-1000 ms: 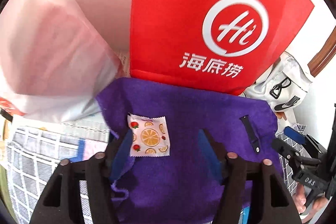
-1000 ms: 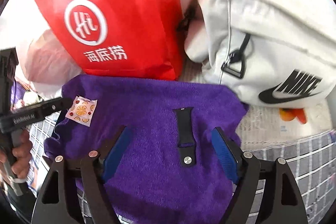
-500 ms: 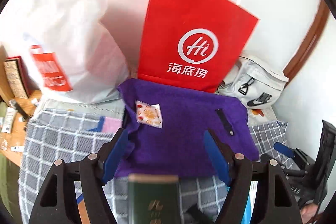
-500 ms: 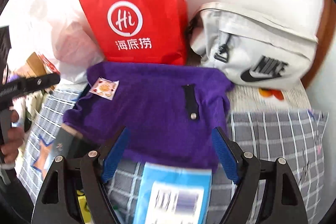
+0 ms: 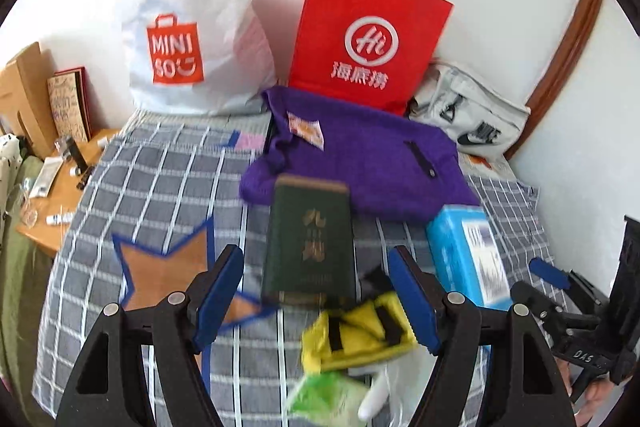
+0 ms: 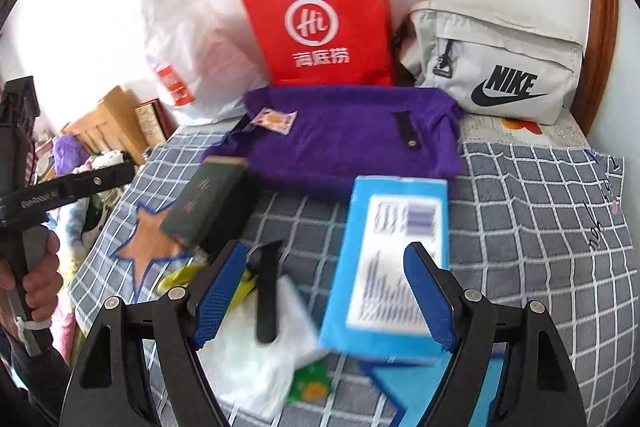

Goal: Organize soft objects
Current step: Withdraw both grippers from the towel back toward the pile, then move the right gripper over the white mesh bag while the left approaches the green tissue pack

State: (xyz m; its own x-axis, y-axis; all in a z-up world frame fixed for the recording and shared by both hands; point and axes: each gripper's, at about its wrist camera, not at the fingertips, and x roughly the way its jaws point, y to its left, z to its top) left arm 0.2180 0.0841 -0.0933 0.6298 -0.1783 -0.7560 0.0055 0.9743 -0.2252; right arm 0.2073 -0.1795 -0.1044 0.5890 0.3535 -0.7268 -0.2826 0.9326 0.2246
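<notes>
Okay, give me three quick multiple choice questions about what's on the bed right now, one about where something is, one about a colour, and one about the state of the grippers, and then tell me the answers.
1. Where does the small fruit-print packet lie?
A. on the purple towel
B. on the blue box
C. inside the red paper bag

2. What colour is the Nike bag?
A. black
B. light grey
C. yellow

3. How do the left gripper and right gripper stand?
A. both shut
B. one shut on the towel
C. both open, holding nothing

Answers: 1 A, the packet rests near the towel's left corner. 2 B, pale fabric with a black logo. 3 C, the blue pads stand wide apart in both views.
</notes>
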